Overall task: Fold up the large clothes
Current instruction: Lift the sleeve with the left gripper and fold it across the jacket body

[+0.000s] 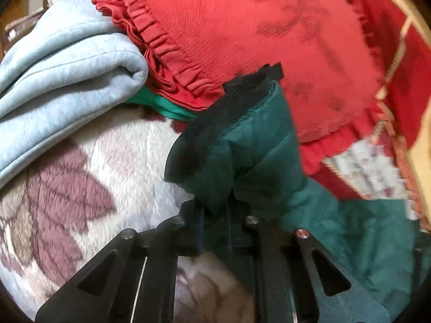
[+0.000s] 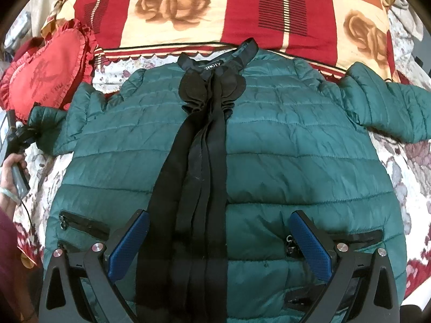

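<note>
A dark green quilted jacket (image 2: 282, 140) lies flat and front up on the bed, with a black ruffled strip down its middle. My right gripper (image 2: 221, 242) hovers over the hem, open, its blue pads (image 2: 132, 239) either side of the black strip and gripping nothing. In the left wrist view my left gripper (image 1: 215, 210) is shut on the end of the jacket's left sleeve (image 1: 256, 148), just behind its black cuff (image 1: 204, 134). The right wrist view shows the same grip at the far left, where the left gripper (image 2: 27, 134) meets the sleeve end. The other sleeve (image 2: 388, 102) lies spread out to the right.
A red frilled heart cushion (image 1: 242, 40) (image 2: 45, 78) lies just beyond the held sleeve. A folded light blue garment (image 1: 67, 80) rests left of it on the floral blanket (image 1: 80, 188). A red and cream rose bedcover (image 2: 188, 8) lies past the collar. A person's hand (image 2: 10, 172) shows at the left edge.
</note>
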`<state>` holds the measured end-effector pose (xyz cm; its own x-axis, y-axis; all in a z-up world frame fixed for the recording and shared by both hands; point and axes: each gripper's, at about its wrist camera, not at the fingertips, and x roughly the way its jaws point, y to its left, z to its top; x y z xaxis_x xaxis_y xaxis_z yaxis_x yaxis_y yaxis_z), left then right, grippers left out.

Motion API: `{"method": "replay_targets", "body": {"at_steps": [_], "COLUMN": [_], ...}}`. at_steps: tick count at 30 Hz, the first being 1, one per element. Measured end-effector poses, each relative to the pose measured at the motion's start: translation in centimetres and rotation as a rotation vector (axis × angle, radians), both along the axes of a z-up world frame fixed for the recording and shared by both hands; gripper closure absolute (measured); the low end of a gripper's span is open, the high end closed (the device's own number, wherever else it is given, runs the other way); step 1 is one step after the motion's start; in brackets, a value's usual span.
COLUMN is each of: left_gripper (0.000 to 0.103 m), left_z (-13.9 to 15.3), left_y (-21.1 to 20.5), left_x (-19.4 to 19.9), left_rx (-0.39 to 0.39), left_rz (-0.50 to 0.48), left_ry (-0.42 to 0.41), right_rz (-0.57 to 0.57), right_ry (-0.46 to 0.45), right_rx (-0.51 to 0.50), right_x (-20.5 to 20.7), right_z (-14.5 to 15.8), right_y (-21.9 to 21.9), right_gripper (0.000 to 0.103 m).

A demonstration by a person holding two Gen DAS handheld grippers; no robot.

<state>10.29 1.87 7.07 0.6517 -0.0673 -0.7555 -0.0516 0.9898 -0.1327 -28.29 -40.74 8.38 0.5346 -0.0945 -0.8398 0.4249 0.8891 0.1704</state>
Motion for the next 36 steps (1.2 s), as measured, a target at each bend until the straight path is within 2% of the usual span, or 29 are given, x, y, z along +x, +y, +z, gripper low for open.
{"method": "replay_targets", "body": {"at_steps": [8, 19, 26, 36], "left_gripper": [0.094, 0.095, 0.095, 0.095], "left_z": [4.8, 11.1, 11.8, 10.5], "left_y": [-2.5, -11.8, -18.3, -27.0], "left_x": [-6.1, -15.2, -19.5, -23.7], "left_rx": [-0.133, -0.179, -0.195, -0.174], "left_rz": [-0.158, -0.4, -0.506, -0.653], "left_ry": [-0.04, -0.083, -0.059, -0.018], "right_rz": [-0.017, -0.055, -0.059, -0.114], "right_ry": [-0.048, -0.119, -0.133, -0.151], "right_rx": [0.016, 0.045, 0.051, 0.074], "right_x": [-2.0, -4.8, -6.1, -7.8], "right_z": [1.3, 2.9, 3.3, 3.1], "right_y": [0.1, -0.7, -1.1, -3.2], "right_gripper": [0.0, 0.0, 0.0, 0.0]}}
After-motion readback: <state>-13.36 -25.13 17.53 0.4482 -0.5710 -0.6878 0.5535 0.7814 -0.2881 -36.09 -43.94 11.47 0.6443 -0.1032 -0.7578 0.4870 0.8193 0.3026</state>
